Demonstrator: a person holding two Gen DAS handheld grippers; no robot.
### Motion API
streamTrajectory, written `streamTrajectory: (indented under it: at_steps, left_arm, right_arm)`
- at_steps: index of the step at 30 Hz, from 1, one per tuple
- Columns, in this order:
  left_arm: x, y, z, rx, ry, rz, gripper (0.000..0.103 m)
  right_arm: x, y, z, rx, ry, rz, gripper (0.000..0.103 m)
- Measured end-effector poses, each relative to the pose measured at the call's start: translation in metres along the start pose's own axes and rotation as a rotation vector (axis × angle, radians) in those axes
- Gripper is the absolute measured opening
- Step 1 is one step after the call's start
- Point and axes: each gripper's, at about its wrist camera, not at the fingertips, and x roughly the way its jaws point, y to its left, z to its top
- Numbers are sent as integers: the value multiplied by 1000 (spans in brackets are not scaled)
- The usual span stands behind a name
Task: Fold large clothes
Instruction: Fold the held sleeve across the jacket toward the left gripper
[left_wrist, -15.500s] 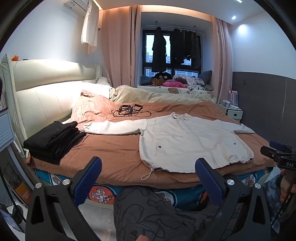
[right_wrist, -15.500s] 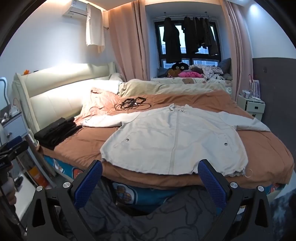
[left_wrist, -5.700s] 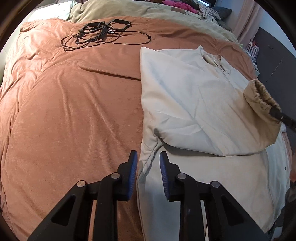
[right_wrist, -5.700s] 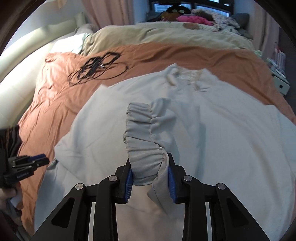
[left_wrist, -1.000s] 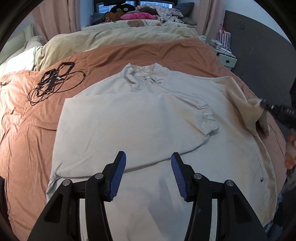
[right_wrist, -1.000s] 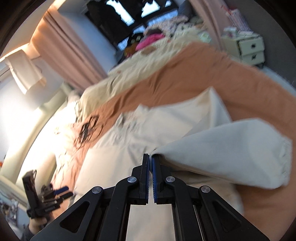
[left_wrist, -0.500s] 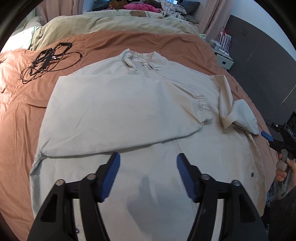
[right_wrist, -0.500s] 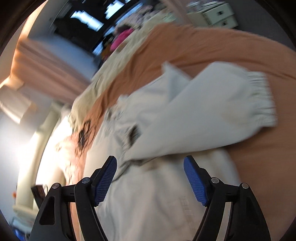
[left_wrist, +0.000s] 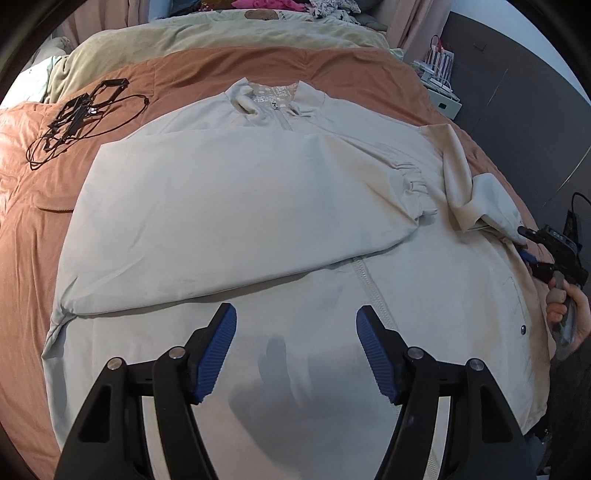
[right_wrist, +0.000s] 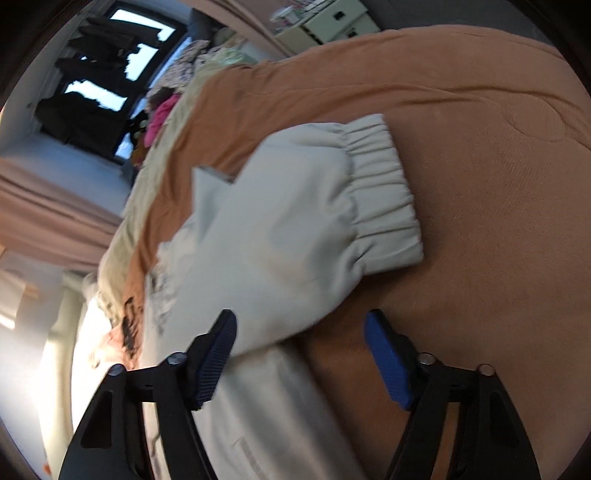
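A large cream zip jacket (left_wrist: 258, 206) lies flat on an orange bedspread (left_wrist: 22, 206), collar at the far side. Its left sleeve (left_wrist: 236, 221) is folded across the chest. Its right sleeve (left_wrist: 476, 195) lies bunched at the jacket's right edge; in the right wrist view its ribbed cuff (right_wrist: 380, 192) rests on the bedspread. My left gripper (left_wrist: 295, 347) is open and empty, just above the jacket's lower front. My right gripper (right_wrist: 301, 354) is open and empty, just before the right sleeve; it also shows in the left wrist view (left_wrist: 532, 251).
A tangle of black cables (left_wrist: 77, 110) lies on the bedspread at the far left. A beige duvet (left_wrist: 207, 33) lies beyond the jacket. A white nightstand (left_wrist: 439, 92) stands at the bed's far right, by a dark wall (left_wrist: 524, 92).
My right gripper has let go of the right sleeve, opened, and dropped low beside it. The sleeve has settled at the jacket's right edge. My left gripper has opened wider and moved nearer the jacket.
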Motion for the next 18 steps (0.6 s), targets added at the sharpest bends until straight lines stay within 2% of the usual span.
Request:
streamTrajectory:
  at_steps: [1,2,3,5,7,8,9,10,18]
  left_arm:
    - [-1,4,0,1,2,7,68]
    - [-2,7,1,-1,1,12,68]
    - [-4,10,2,-5,-3,13,68]
    - [-10,20,1,-18,-19,8,68]
    - [-14,29,1,-33,-33,23,68]
    - [-17,34,0,-47,-38,26,71]
    - [-20,39,-1,-66,-45,16,80]
    - [-24,44,-3,-83,-55,2,82]
    - [-53,83,-15,-131,-99,-5,83]
  right_arm:
    - [4,0,3,-3,-21,-13,44]
    - [7,-1,7,-7,-33,-22,11]
    - [11,1,10,-9,-32,-23,4]
    - [6,14,13,-37,-47,-27,4]
    - [-11,47,13,-132,-90,0,4]
    - [-18,63,12,-170,-107,14,4]
    - [-27,85,10,-218,-123,26,4]
    - [-32,102,8,-251,-132,31,4]
    - [-56,235,-19,-487,-173,102,4]
